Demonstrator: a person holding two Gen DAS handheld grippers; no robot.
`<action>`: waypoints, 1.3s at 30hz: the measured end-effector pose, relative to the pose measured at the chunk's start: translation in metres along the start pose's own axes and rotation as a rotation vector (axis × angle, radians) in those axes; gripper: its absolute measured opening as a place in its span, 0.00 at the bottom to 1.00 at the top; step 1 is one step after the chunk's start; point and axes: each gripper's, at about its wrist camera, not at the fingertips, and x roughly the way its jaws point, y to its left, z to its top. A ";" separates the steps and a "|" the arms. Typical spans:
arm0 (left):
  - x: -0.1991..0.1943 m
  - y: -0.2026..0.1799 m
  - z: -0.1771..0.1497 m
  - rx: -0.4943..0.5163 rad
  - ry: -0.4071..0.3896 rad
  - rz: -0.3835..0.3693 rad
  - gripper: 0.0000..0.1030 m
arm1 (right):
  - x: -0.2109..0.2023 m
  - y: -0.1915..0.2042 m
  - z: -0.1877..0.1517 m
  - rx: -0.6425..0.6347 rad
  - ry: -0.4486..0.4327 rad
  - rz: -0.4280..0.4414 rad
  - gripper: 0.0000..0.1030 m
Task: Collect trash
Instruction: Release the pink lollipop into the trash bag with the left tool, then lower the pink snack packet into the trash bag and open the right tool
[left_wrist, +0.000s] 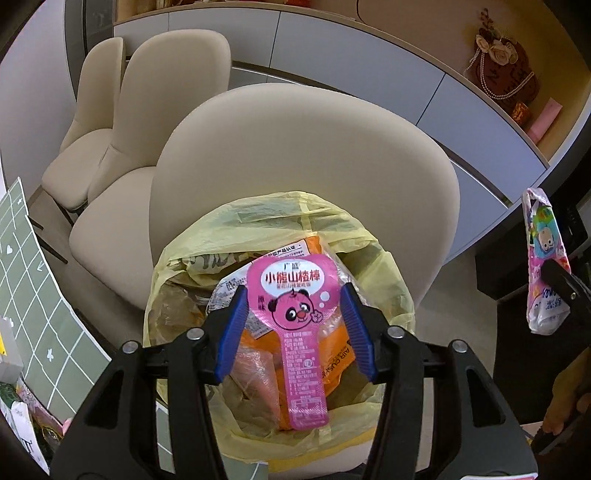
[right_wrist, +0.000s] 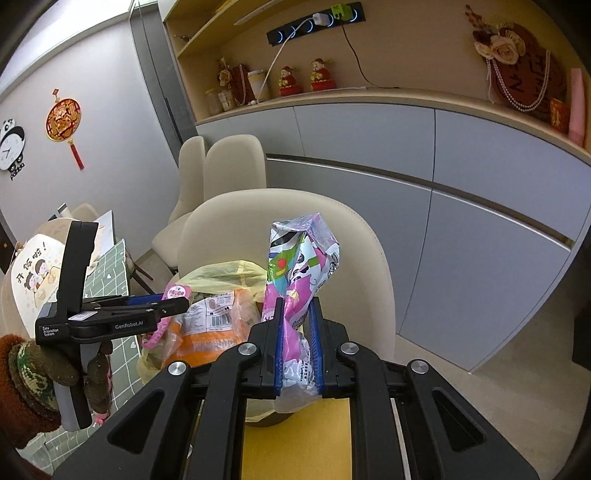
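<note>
Pink panda wrapper (left_wrist: 295, 332) lies atop the full yellow trash bag (left_wrist: 384, 266).

We look along our right gripper (right_wrist: 298, 343), its blue pads clamped on a crumpled pink and white wrapper (right_wrist: 301, 266) standing upright. Behind it, a yellow trash bag (right_wrist: 225, 271) full of packaging sits before a cream chair (right_wrist: 373, 258). At left, a gloved hand (right_wrist: 55, 373) holds our left gripper (right_wrist: 173, 306) beside a pink packet (right_wrist: 177, 293).

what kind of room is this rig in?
Most likely a home dining room: cream chairs beside a table with a green grid cloth, a built-in sideboard with figurines and keepsakes, and a panda wall clock.
</note>
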 end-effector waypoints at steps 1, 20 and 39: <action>0.000 0.001 0.000 -0.007 -0.001 -0.008 0.59 | 0.000 0.001 0.000 -0.002 0.002 0.001 0.13; -0.116 0.076 -0.062 -0.238 -0.137 0.070 0.61 | 0.068 0.073 0.002 -0.132 0.143 0.196 0.13; -0.203 0.139 -0.160 -0.457 -0.174 0.244 0.61 | 0.181 0.143 -0.029 -0.258 0.391 0.225 0.13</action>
